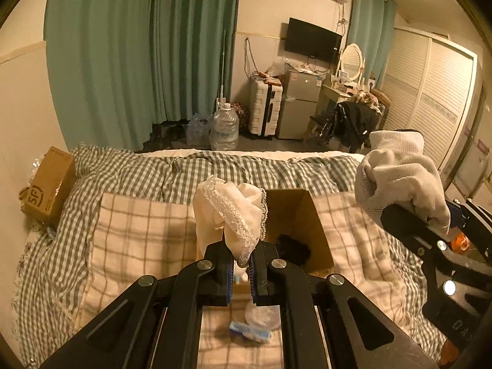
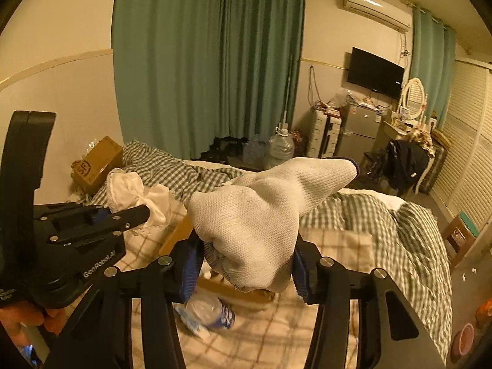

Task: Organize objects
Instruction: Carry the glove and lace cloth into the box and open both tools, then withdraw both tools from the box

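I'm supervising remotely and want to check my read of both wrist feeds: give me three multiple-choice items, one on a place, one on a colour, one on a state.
1. Where does the open cardboard box stand?
A. on the bed's plaid blanket
B. on the floor by the fridge
C. on the dressing table

2. What colour are the curtains?
A. red
B. green
C. white

3. What is the left gripper doing?
A. standing open and empty
B. shut on a plastic bottle
C. shut on the lace-trimmed cream cloth

Answers: 1 A, the box sits on the blanket just beyond the fingers. 2 B, both drapes read green in each view. 3 C, the cloth bunches up from between the closed jaws.
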Tool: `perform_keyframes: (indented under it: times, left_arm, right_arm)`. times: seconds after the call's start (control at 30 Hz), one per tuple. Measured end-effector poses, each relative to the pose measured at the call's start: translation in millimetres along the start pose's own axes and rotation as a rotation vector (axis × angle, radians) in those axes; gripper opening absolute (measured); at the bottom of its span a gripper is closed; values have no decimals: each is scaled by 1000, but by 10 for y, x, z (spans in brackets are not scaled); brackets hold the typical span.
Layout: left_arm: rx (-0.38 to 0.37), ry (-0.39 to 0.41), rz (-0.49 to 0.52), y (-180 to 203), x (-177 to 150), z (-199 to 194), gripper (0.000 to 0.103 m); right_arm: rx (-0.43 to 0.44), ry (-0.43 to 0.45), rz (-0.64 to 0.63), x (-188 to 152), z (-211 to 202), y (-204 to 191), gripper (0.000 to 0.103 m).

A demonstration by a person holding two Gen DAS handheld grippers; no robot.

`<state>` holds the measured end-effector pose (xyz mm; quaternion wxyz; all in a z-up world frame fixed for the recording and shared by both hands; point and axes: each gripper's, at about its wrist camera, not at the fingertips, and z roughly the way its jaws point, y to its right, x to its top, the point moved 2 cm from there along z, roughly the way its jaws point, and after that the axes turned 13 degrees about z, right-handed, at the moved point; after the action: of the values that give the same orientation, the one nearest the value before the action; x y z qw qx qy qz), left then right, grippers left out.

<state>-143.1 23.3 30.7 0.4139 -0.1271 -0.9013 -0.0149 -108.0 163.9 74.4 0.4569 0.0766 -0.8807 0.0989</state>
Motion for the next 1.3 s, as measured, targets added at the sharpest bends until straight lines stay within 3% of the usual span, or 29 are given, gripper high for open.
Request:
perform_keyframes:
  times: [0.27,0.6,0.73,0.83,0.9,0.93,0.97,1.13,1.2,1.3]
  left_arm:
    - [-5,-36,6,-43,125,556,8]
    - [-34,-132,27,-20,-114,1251,8]
    - [-46,-148,35,19,-170,1327,10]
    - [-54,-162,43,39,-185,1305,25]
    - [-39,-168,55,41,-181,1263,70]
    - [-23,-158,60,43,-169,1213,75]
    - [-12,-143,62,41,-158,1154,77]
    - [-4,-133,57,33,-94,828,78]
    - [5,-114,58,23,-75,652,88]
    - [22,-69,54,13,-37,341,91]
  right_arm:
    - [8,-42,-10,137,622,54,47]
    - [11,-156,34,-49,1417,295,45]
    - [33,-175,67,-121,1518,372,55]
    - [-2,-171,78,-142,1529,437,73]
    - [-9,-159,84,-112,1463,467,76]
    - [-5,-157,86,-95,1422,491,80]
    - [-10,-151,86,-76,1369,501,86]
    - [-72,-90,73,61,985,538,88]
    - [-88,-65,77,129,774,564,90]
    - [-112,-24,86,179,435,600,94]
